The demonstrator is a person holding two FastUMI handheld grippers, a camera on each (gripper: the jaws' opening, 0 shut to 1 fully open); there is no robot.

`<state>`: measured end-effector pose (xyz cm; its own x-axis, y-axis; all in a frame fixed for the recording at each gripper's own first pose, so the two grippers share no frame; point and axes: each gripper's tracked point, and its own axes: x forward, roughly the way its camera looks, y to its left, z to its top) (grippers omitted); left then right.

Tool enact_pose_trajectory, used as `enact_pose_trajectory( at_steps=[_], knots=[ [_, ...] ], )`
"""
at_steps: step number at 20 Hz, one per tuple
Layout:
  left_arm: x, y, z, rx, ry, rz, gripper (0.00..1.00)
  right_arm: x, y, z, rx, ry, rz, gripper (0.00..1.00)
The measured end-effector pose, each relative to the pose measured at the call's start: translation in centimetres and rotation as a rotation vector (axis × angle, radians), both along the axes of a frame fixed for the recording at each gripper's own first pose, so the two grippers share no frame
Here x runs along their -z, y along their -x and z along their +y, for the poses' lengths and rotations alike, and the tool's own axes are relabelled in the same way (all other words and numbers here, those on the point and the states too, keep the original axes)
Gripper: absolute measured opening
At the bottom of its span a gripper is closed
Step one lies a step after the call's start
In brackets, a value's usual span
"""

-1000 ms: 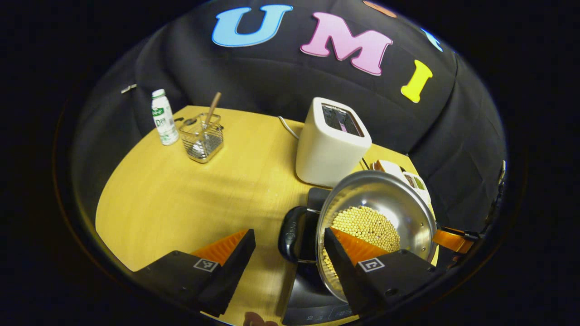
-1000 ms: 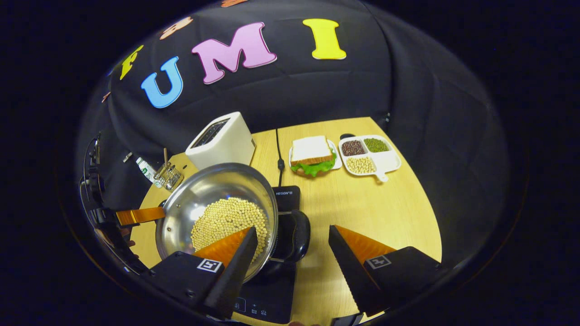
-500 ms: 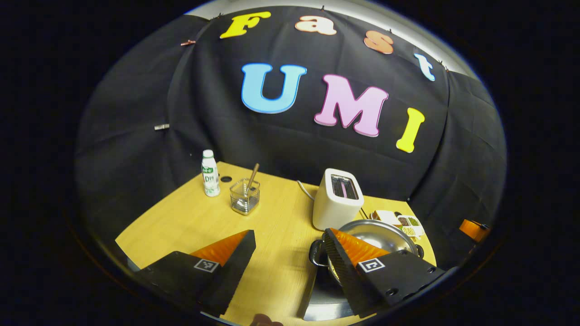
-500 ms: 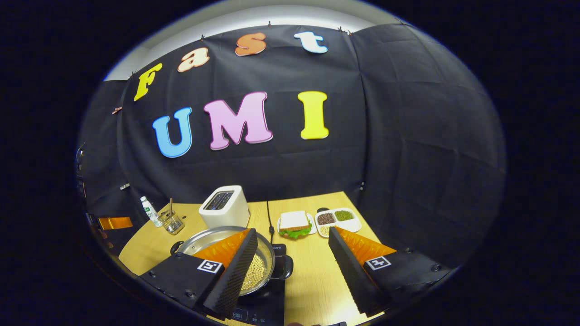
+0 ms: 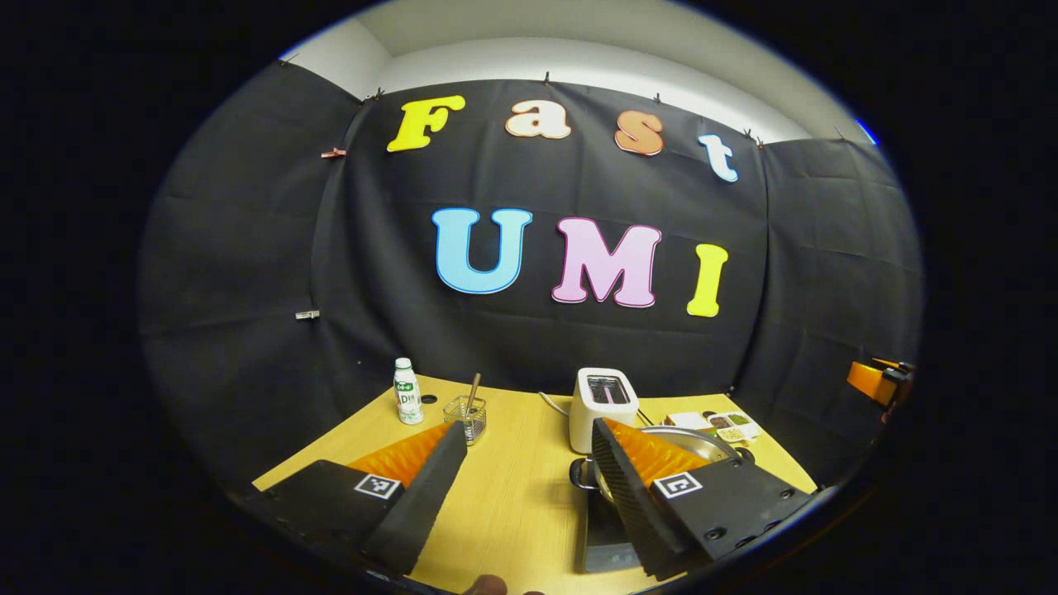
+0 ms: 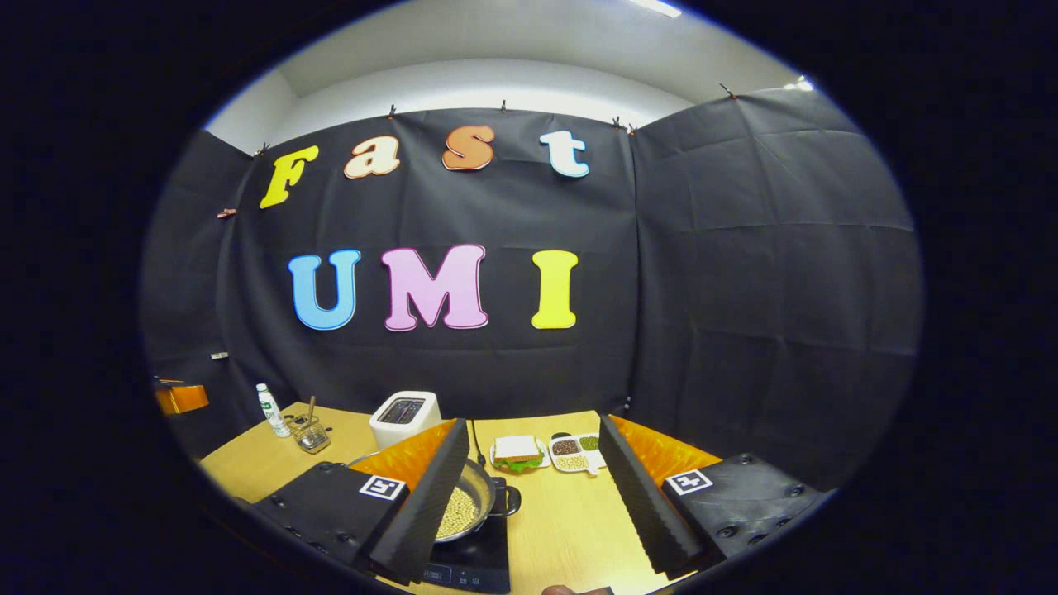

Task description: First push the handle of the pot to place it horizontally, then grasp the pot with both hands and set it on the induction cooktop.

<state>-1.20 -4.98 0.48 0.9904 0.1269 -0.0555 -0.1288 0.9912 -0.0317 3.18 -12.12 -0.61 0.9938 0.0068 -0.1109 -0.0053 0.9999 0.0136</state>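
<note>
Both claws, left gripper (image 5: 519, 496) and right gripper (image 6: 533, 496), gape apart, gripping nothing, raised above the table (image 6: 570, 529). Low in the frame, the pot (image 6: 467, 504) of beans sits on the induction cooktop (image 6: 475, 562), toaster (image 6: 402, 416) behind. Main risk now: a careless sweep catching the pot handle (image 6: 511, 499) and sliding it off-centre.

Bright overhead light falls on the table (image 5: 512, 496), the frames are sharp, and fisheye bending curves the edges.
</note>
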Motion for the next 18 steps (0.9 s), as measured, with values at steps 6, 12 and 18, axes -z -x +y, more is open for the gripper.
enact_pose_trajectory(
  at_steps=[6, 12, 18],
  knots=[
    [0.1, 4.8, 1.6, -0.080, -0.028, -0.055, 0.96, -0.5, 4.1, 2.0, -0.018, -0.025, -0.037, 0.98],
    [1.6, 7.5, 3.9, -0.167, -0.018, -0.043, 0.95, 1.5, 5.2, 2.6, -0.018, -0.019, -0.006, 0.98],
    [2.2, 7.5, 4.4, -0.153, 0.014, -0.042, 0.96, 0.6, 4.3, 4.1, -0.020, -0.027, -0.034, 0.98]
  ],
)
